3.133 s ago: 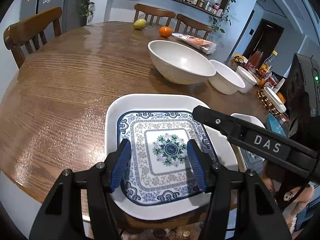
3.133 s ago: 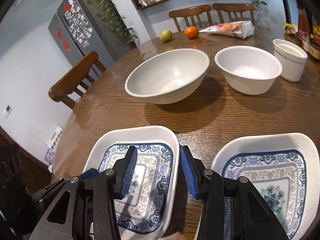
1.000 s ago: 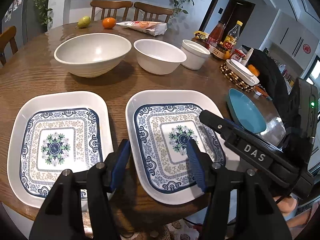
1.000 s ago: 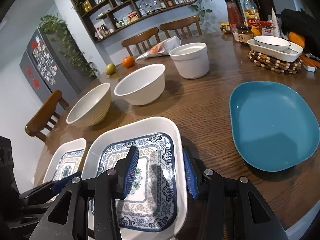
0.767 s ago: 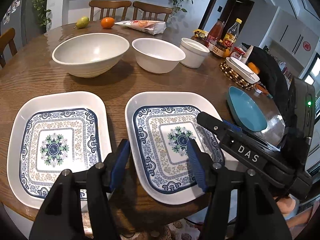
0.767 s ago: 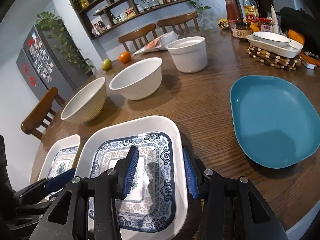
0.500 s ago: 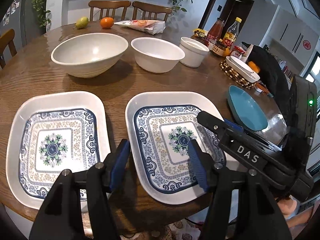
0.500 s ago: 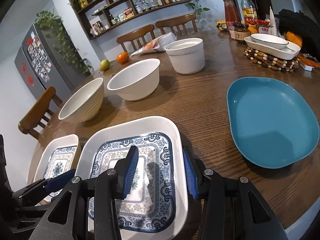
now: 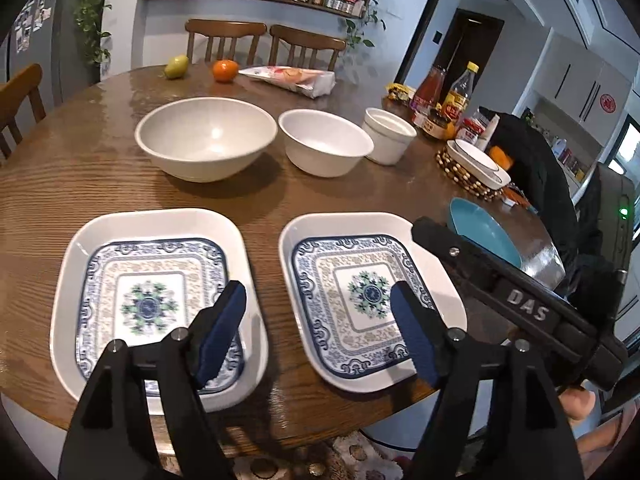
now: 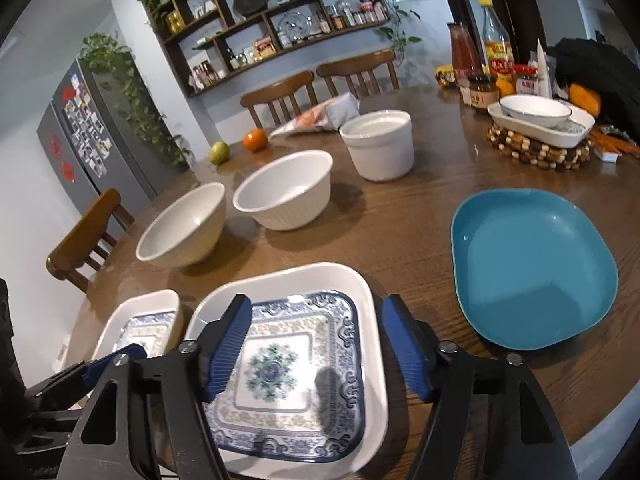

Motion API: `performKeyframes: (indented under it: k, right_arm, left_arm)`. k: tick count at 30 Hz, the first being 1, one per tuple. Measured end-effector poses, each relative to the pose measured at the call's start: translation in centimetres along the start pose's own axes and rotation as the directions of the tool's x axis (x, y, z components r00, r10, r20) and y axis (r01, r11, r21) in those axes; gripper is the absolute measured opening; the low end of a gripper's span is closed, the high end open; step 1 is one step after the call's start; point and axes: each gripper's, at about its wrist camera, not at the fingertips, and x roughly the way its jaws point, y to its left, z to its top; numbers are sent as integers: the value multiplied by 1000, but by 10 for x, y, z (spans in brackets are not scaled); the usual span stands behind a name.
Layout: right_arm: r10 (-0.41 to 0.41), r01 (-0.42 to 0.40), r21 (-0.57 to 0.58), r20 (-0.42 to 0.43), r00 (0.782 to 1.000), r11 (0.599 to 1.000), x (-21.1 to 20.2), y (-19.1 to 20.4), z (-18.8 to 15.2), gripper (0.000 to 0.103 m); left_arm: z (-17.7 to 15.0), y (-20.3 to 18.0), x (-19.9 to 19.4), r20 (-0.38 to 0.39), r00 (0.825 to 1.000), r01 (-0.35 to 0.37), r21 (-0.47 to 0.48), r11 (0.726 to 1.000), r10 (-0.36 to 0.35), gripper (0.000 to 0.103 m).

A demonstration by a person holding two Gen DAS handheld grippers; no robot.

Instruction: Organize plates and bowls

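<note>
Two white square plates with blue patterns lie side by side on the round wooden table: the left plate (image 9: pixel 152 296) and the right plate (image 9: pixel 368 292), which also shows in the right wrist view (image 10: pixel 296 356). A teal plate (image 10: pixel 528 264) lies to their right. Three white bowls stand behind: large (image 9: pixel 206 136), medium (image 9: pixel 324 146), small straight-sided (image 9: pixel 388 134). My left gripper (image 9: pixel 316 332) is open and empty above the gap between the patterned plates. My right gripper (image 10: pixel 316 348) is open and empty over the right patterned plate.
A pear (image 9: pixel 176 66), an orange (image 9: pixel 225 70) and a snack bag (image 9: pixel 292 77) lie at the far side. Sauce bottles (image 10: pixel 480 60) and a dish on a beaded trivet (image 10: pixel 540 136) stand at the right. Chairs (image 9: pixel 264 44) surround the table. The near table edge (image 9: pixel 280 420) is close.
Over three seconds both grippers swung right from the left plate toward the right plate. In the last second both views pulled back slightly and both stayed open.
</note>
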Motion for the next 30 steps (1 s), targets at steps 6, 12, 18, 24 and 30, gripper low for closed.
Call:
performKeyframes:
  k: [6, 12, 18, 24, 30]
  right_arm:
    - [15, -15, -48, 19, 1000, 999, -6, 18, 3, 87]
    - [49, -47, -81, 15, 999, 996, -5, 39, 6, 89]
    - [81, -81, -108, -9, 997, 991, 4, 60, 7, 89]
    - [117, -121, -138, -36, 992, 983, 10, 80, 3, 89]
    - [150, -158, -145, -66, 986, 977, 17, 94, 1, 89]
  left_arm:
    - [-2, 11, -15, 37, 998, -51, 2, 999, 51, 82]
    - [-1, 30, -29, 69, 993, -88, -36, 995, 91, 85]
    - [-2, 52, -41, 82, 986, -139, -76, 987, 145, 86]
    - [-6, 74, -52, 93, 977, -182, -129, 975, 194, 86]
    - [-9, 94, -58, 89, 968, -215, -180, 960, 233, 86]
